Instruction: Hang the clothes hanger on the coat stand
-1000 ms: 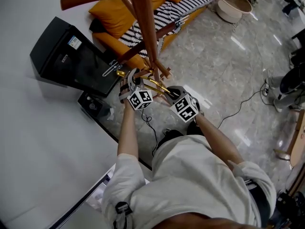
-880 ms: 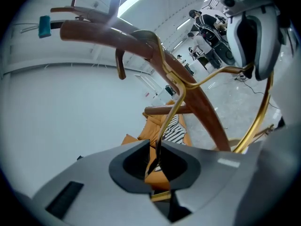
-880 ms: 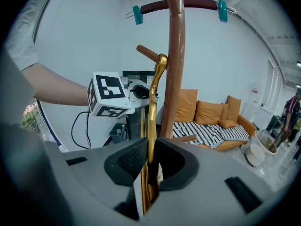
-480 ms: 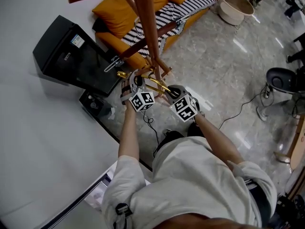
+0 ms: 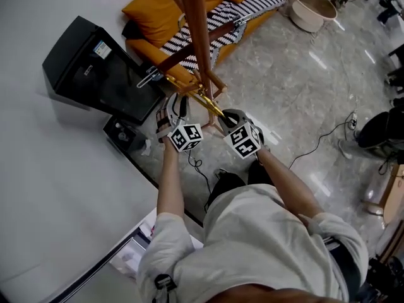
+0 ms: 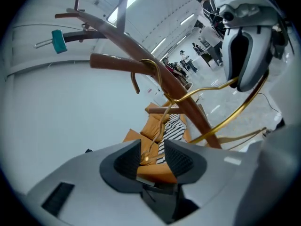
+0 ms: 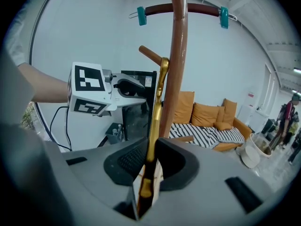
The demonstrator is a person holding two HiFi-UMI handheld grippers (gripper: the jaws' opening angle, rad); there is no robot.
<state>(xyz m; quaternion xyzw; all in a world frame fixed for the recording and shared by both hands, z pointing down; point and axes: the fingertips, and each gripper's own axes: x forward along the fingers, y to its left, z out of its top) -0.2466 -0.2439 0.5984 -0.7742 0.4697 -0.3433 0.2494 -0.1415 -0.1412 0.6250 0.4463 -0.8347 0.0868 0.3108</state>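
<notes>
The gold wire hanger (image 5: 203, 98) leans against the brown wooden coat stand (image 5: 197, 43). In the left gripper view its hook (image 6: 151, 66) curls over a wooden peg (image 6: 117, 62) of the stand. My right gripper (image 7: 151, 147) is shut on the hanger's gold bar (image 7: 159, 93), beside the stand's pole (image 7: 176, 55). The jaws of my left gripper (image 6: 151, 147) have just been opening; they stand open, and the hanger's ball-tipped end (image 6: 145, 158) lies loose between the pads. In the head view the left gripper (image 5: 173, 109) and the right gripper (image 5: 225, 115) sit side by side at the stand's foot.
A second brown hanger with teal clips (image 7: 181, 8) hangs higher on the stand. An orange sofa (image 5: 158, 11) with a striped cushion (image 5: 218, 17) stands behind it, a black cabinet (image 5: 88, 68) to the left, a beige basin (image 5: 309, 5) at the back right. A cable (image 5: 315, 144) trails over the marble floor.
The left jaws have opened off the hanger's end and that gripper has drawn back a little. The hanger's far end has shifted toward the stand. The right gripper has kept still.
</notes>
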